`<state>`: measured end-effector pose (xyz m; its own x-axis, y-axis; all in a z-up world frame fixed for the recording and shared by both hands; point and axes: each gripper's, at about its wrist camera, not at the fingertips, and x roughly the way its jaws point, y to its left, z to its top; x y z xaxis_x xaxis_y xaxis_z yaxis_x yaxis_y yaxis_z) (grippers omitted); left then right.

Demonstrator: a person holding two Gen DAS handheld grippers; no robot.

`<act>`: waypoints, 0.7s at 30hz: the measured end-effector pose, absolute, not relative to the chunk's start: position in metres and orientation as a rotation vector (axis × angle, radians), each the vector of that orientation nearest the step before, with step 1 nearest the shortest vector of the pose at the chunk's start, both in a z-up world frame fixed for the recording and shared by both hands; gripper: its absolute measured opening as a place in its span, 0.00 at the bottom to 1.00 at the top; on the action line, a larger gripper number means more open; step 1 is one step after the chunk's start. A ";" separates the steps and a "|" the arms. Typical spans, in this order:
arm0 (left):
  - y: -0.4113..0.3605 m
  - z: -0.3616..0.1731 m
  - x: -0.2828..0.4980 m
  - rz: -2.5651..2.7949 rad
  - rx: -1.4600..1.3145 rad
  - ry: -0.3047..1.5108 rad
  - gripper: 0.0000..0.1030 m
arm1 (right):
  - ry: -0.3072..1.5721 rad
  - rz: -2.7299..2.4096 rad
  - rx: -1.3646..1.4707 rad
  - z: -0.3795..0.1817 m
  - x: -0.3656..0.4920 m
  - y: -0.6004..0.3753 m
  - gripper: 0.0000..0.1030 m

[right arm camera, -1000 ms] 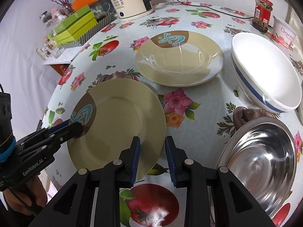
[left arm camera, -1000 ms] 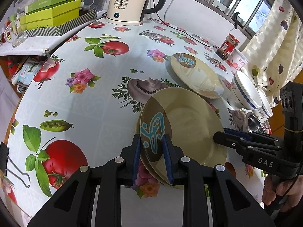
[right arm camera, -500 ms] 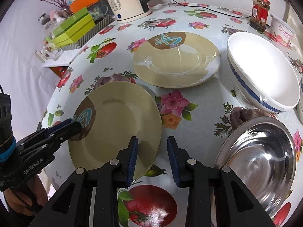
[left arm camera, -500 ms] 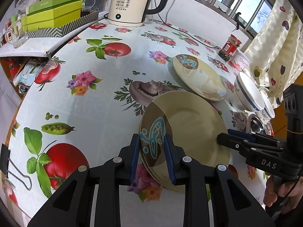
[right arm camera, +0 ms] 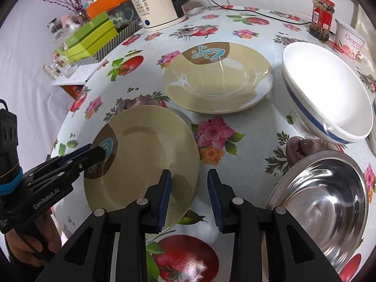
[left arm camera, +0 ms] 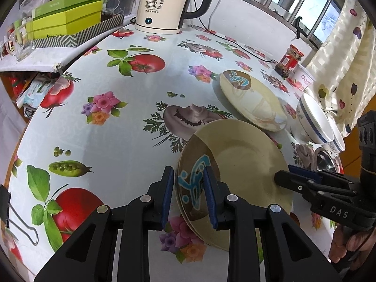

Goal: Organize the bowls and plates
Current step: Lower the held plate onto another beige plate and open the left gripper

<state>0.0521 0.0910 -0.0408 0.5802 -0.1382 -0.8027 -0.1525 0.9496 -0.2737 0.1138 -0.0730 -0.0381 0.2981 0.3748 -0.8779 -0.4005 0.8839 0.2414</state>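
My left gripper (left arm camera: 189, 193) is shut on the brown-patterned rim of a beige plate (left arm camera: 244, 164) and holds it tilted just above the tablecloth; the plate also shows in the right wrist view (right arm camera: 145, 159). My right gripper (right arm camera: 189, 196) is open, its jaws either side of the plate's near right edge, not touching. A second beige plate (right arm camera: 218, 80) lies flat further back. White blue-striped bowls (right arm camera: 326, 94) are nested at the right. A steel bowl (right arm camera: 322, 209) sits at the near right.
A cream kettle (left arm camera: 164, 2) with its cord stands at the back. Green boxes (left arm camera: 65, 14) sit on a side shelf at left. A red-lidded jar (right arm camera: 322, 16) and a yoghurt tub (right arm camera: 350, 40) stand at the back right. The table (left arm camera: 112, 127) has a vegetable-print cloth.
The held plate has shifted slightly right and further onto the table. My right gripper has opened wider beside its edge.
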 end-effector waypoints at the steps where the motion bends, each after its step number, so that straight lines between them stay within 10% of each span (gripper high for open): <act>1: 0.090 -0.041 0.052 0.006 -0.331 0.958 0.26 | 1.162 0.524 -0.029 -0.039 0.113 -0.071 0.30; 21: 0.093 -0.041 0.033 0.005 -0.334 0.974 0.26 | 1.147 0.532 -0.070 -0.036 0.100 -0.065 0.38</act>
<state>0.0331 0.0932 -0.0407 0.5660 -0.1447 -0.8116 -0.1525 0.9491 -0.2756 0.0996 -0.0649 -0.0361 0.3022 0.3654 -0.8804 -0.4356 0.8745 0.2134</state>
